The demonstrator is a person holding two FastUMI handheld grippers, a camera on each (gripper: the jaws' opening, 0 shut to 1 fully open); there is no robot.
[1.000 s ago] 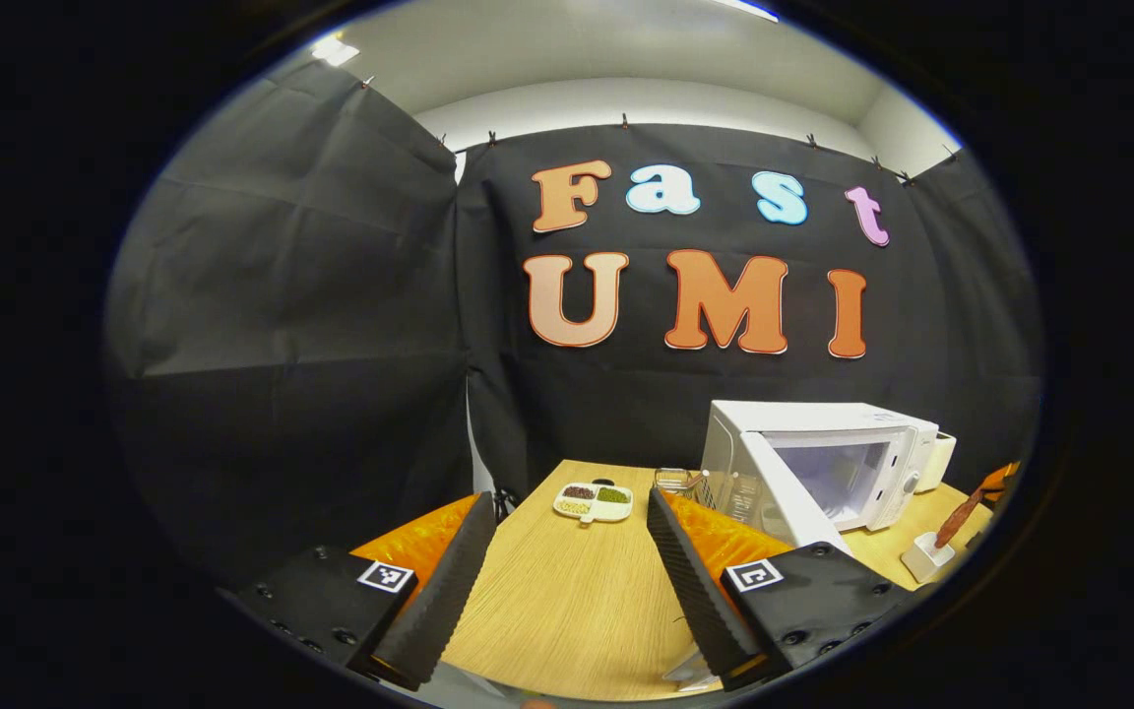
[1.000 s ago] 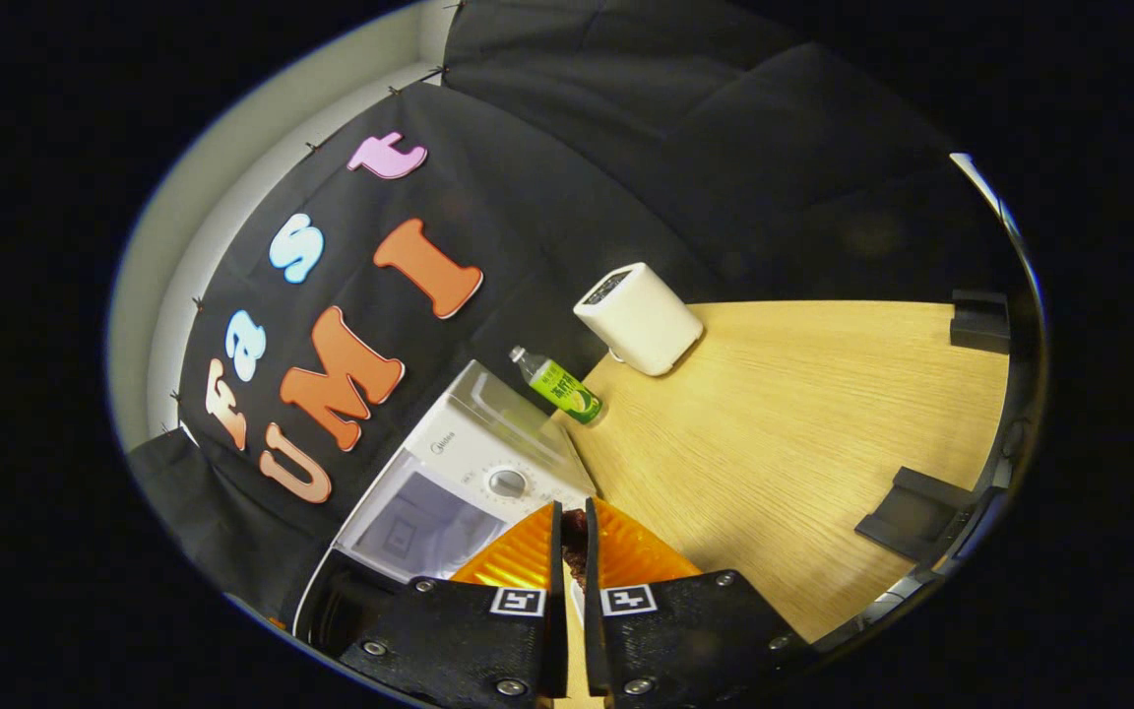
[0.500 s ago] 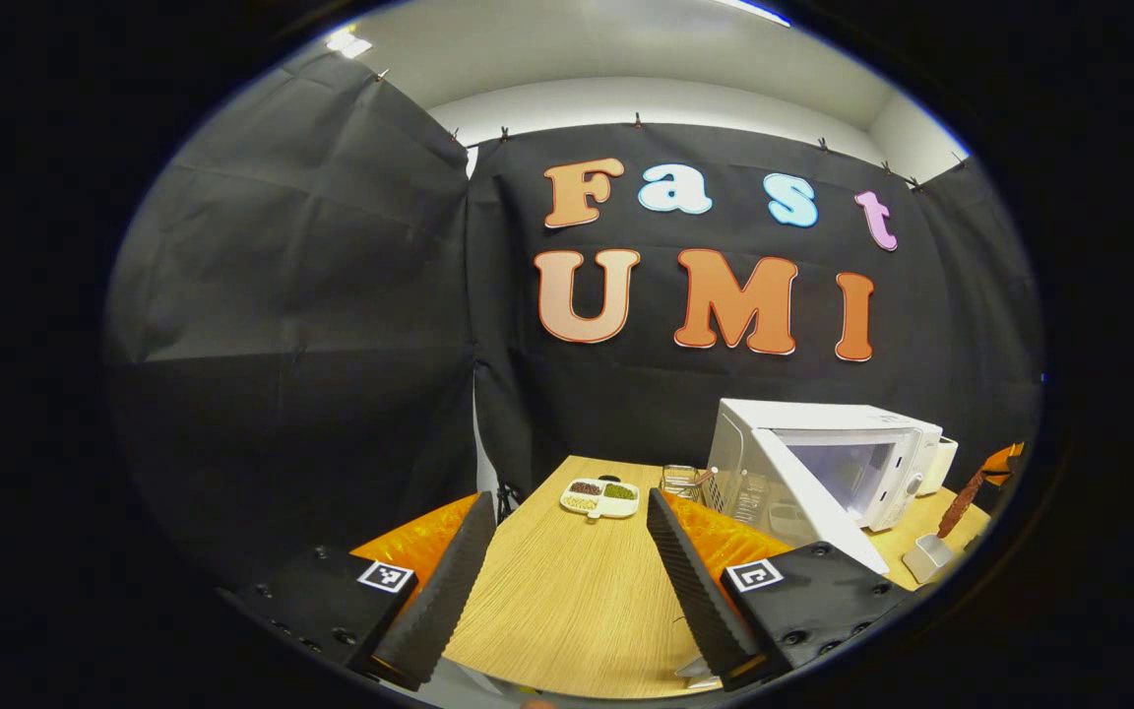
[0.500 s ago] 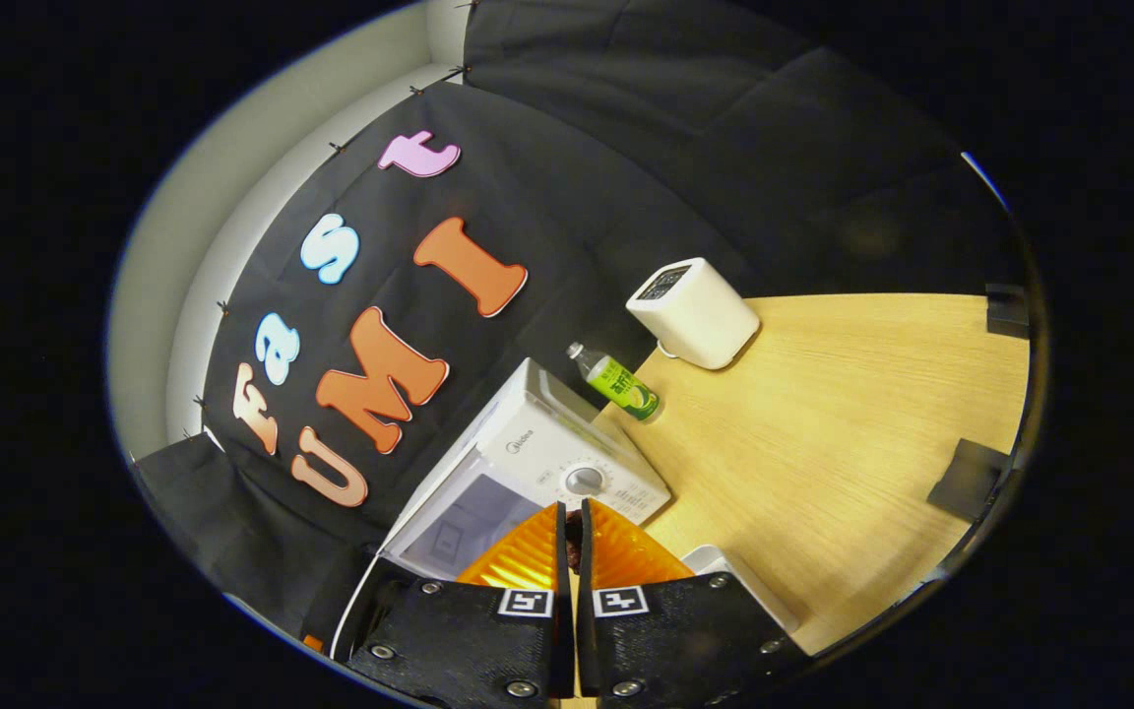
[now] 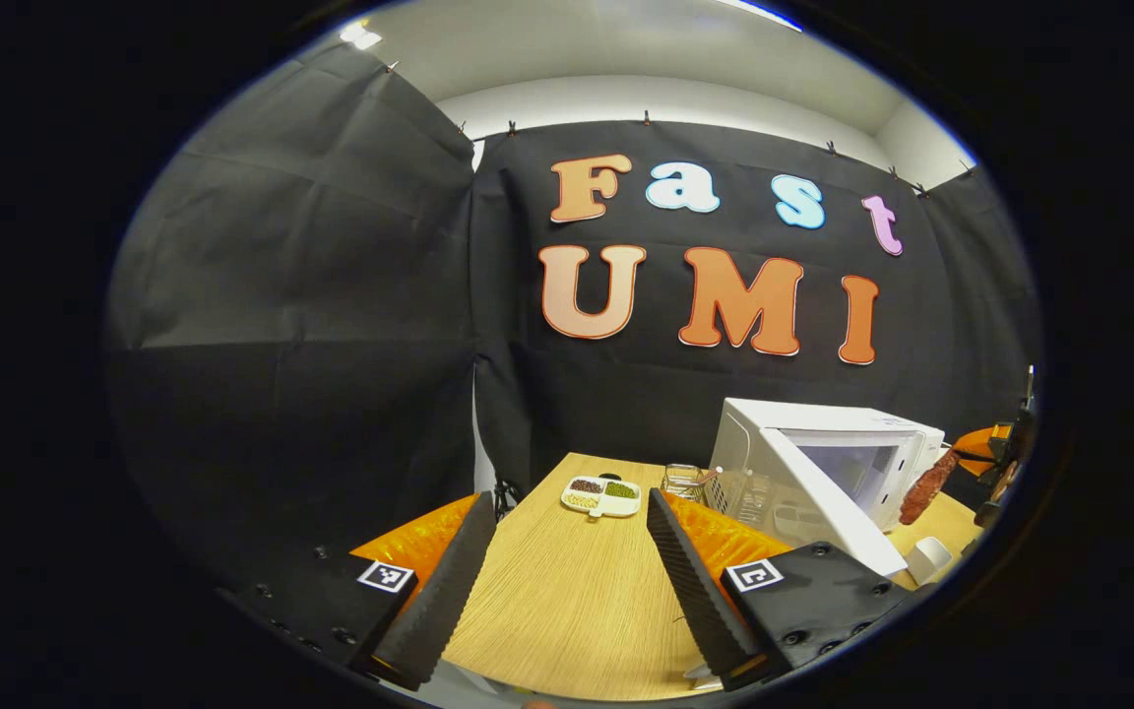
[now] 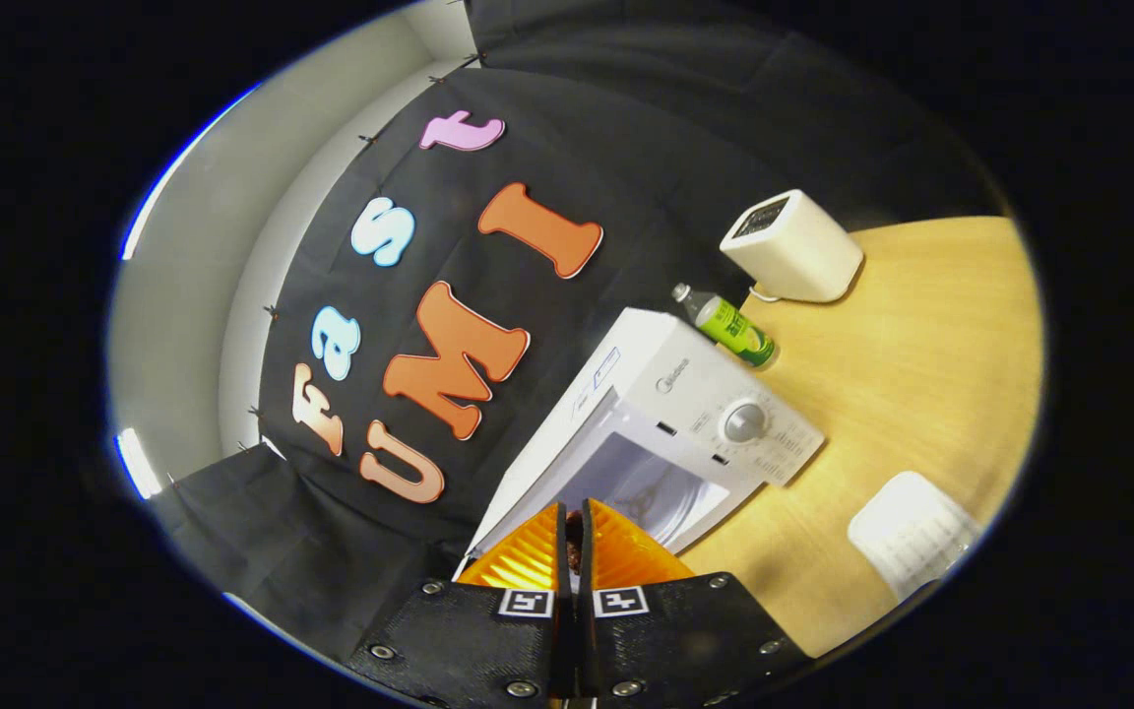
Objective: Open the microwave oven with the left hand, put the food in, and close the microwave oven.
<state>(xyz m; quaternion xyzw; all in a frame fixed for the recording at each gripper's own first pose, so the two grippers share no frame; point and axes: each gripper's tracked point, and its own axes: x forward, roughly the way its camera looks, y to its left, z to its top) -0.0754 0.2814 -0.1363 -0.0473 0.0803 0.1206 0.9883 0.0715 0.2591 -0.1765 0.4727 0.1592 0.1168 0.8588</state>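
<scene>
right gripper [image 6: 572, 527] pinching the sausage [image 5: 924, 485], microwave [image 6: 670, 433] cavity dead ahead, sausage's long axis tilted; left gripper [image 5: 567, 561] spread wide

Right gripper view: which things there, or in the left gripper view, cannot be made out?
- Dark food piece: right gripper view, a sliver, hidden between closed fingers.
- White microwave oven cavity: right gripper view, its lower part covered by the right gripper.
- Small white divided dish: left gripper view, contents too small.
</scene>
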